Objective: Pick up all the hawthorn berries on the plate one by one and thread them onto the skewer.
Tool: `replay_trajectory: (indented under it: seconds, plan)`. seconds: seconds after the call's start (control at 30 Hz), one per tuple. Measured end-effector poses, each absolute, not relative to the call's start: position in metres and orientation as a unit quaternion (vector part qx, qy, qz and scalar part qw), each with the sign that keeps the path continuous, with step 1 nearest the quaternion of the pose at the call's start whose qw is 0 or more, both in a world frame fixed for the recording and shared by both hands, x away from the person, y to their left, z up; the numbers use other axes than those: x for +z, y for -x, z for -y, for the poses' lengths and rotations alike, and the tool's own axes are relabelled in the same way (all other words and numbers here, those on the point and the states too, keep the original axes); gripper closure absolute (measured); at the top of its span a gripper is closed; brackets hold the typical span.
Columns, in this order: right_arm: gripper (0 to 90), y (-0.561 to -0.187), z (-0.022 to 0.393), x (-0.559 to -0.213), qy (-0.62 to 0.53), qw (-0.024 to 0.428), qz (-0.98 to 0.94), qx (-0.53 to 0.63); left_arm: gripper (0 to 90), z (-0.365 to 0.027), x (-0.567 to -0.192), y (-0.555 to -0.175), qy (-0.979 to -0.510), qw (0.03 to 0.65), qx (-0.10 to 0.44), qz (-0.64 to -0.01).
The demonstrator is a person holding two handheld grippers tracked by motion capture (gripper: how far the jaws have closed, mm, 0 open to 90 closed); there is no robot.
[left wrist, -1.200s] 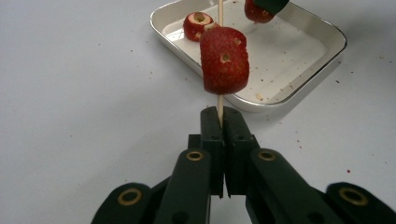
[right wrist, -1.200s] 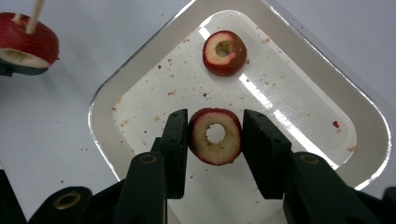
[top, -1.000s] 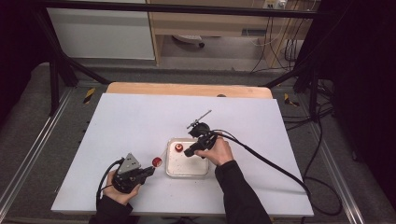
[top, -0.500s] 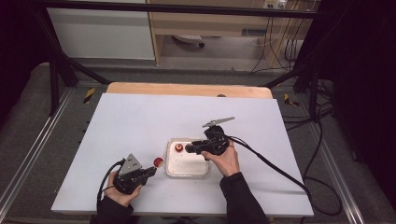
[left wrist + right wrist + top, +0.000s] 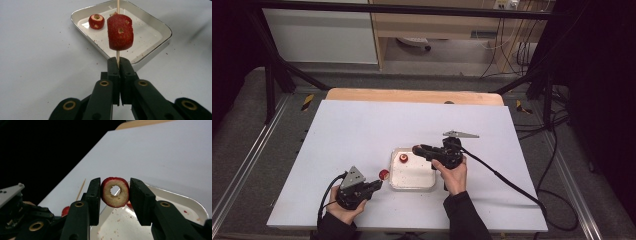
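High view, right hand (image 5: 453,172) raised over tray (image 5: 428,186), tongs (image 5: 417,149) level

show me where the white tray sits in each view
High view: white tray just below picture centre.
Left gripper view: tray upper middle, behind the red fruit on the skewer.
Right gripper view: tray bottom right, behind the fruit ring.
Shared landmark: that red fruit, beside the tray.

This is looking like a lab: a black metal frame (image 5: 272,75) is surrounding the white rectangular table (image 5: 362,125), with loose black cables (image 5: 557,145) lying on the grey floor (image 5: 242,130).
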State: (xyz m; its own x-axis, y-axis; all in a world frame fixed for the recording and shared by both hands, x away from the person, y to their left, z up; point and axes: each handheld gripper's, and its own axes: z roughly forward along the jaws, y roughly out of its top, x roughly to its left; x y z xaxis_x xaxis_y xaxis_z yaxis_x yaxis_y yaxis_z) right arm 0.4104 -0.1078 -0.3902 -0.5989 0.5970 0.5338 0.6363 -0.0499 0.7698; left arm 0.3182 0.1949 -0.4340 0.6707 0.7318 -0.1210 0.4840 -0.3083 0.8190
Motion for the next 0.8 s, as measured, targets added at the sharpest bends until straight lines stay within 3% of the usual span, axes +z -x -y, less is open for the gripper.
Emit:
replay_trajectory:
  seconds: [0.8]
  plan:
    - [62.7,-0.406,0.099,-0.392,0.456,-0.022,0.574,-0.679,88.0,-0.168,-0.424,-0.321,-0.773,0.473,0.132,-0.401]
